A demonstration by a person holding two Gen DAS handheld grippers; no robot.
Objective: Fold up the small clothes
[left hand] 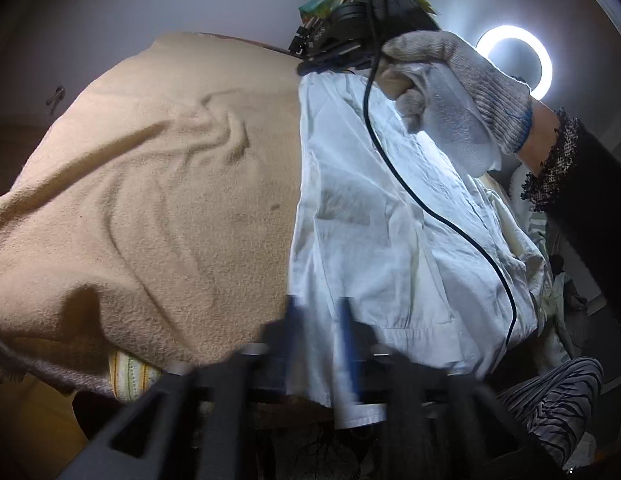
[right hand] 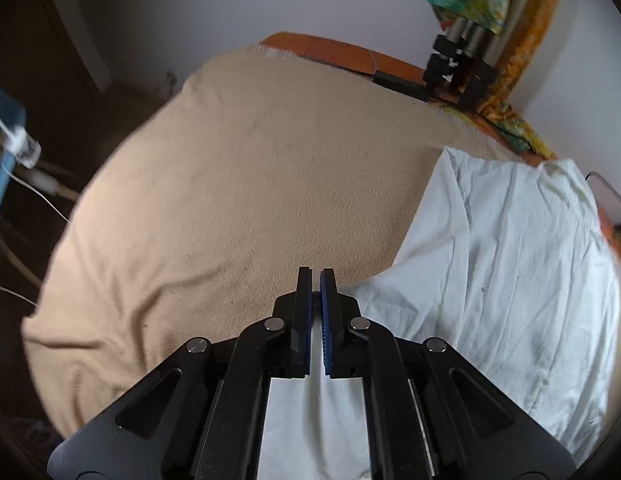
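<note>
A white garment [right hand: 506, 264] is spread over a beige blanket [right hand: 230, 184] that covers the work surface; in the right wrist view it occupies the right side of the blanket, creased lengthwise, with its near part running under the tool. The right gripper [right hand: 316, 276] is seen pointing steeply down at the blanket just beside the garment's left edge; its blue-padded fingers [right hand: 306, 328] are pressed almost together, so the tongs are clenched, and no cloth can be made out between the tips. In the left wrist view the same garment [left hand: 390, 216] lies to the right of the blanket [left hand: 150, 200], with its near hem hanging at the front edge of the surface. The left gripper [left hand: 320, 312] is blurred at the bottom of that view; its two blue pads [left hand: 348, 340] stand apart with a strip of the white cloth showing between them, but whether the pads are pressing on the cloth cannot be told from the blur. Farther off in the same view, the right gripper [left hand: 310, 66] is held by a hand in a grey knitted glove [left hand: 450, 80], its tip set at the garment's far edge, and a black cable [left hand: 450, 220] trails from it across the white cloth. A lit ring lamp [left hand: 514, 64] is seen behind the glove. Striped fabric [left hand: 558, 400] appears at the near right, and a yellow-striped cloth [left hand: 130, 376] shows under the blanket's near edge. A clamped tripod [right hand: 458, 68] stands at the far right edge of the surface.
</note>
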